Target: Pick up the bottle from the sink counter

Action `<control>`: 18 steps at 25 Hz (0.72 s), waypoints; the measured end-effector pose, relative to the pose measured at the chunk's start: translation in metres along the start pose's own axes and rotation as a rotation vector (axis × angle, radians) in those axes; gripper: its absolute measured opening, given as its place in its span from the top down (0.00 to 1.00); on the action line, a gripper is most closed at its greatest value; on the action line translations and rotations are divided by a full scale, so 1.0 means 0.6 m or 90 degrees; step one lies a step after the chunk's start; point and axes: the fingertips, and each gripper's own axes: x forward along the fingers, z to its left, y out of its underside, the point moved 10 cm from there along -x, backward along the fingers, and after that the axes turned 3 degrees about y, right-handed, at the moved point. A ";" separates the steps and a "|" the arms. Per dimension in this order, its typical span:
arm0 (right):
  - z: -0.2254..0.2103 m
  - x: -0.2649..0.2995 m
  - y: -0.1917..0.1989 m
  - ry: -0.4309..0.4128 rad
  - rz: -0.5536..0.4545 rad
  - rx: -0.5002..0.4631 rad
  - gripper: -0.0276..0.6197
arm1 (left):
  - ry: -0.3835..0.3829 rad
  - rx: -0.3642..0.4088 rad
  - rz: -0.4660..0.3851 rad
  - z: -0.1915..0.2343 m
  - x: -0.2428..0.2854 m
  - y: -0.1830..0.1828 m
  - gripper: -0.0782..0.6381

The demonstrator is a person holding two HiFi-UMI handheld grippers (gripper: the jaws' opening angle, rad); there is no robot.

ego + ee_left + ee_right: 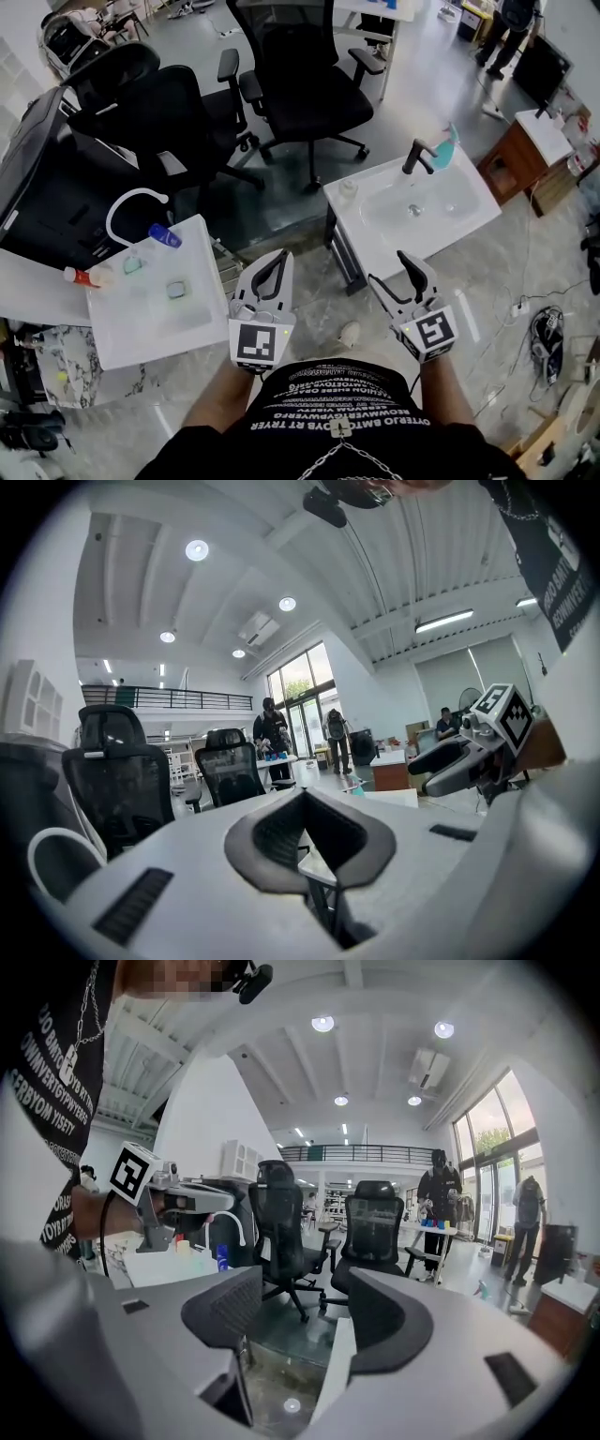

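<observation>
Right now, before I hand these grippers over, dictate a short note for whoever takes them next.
Left gripper: shut, empty, held low in front of the body.
Right gripper: open, nothing between its jaws.
Things: a blue bottle lies on the left sink counter; a red-and-white bottle sits at its left edge. The right sink counter has a small pale container.
Done: nothing picked up.
Left: reach a counter, grip the bottle, lift.
</observation>
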 end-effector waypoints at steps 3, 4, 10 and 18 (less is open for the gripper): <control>-0.053 0.007 0.000 -0.006 -0.005 -0.004 0.53 | -0.008 0.001 -0.007 -0.011 0.049 -0.013 0.89; -0.071 0.009 -0.001 -0.007 -0.003 -0.006 0.53 | -0.010 -0.001 -0.010 -0.015 0.066 -0.018 0.89; -0.162 0.015 0.012 -0.024 0.001 0.001 0.50 | -0.034 0.006 -0.029 -0.049 0.147 -0.046 0.89; -0.224 0.037 0.055 -0.062 0.018 0.009 0.46 | -0.064 0.000 -0.016 -0.083 0.186 -0.043 0.89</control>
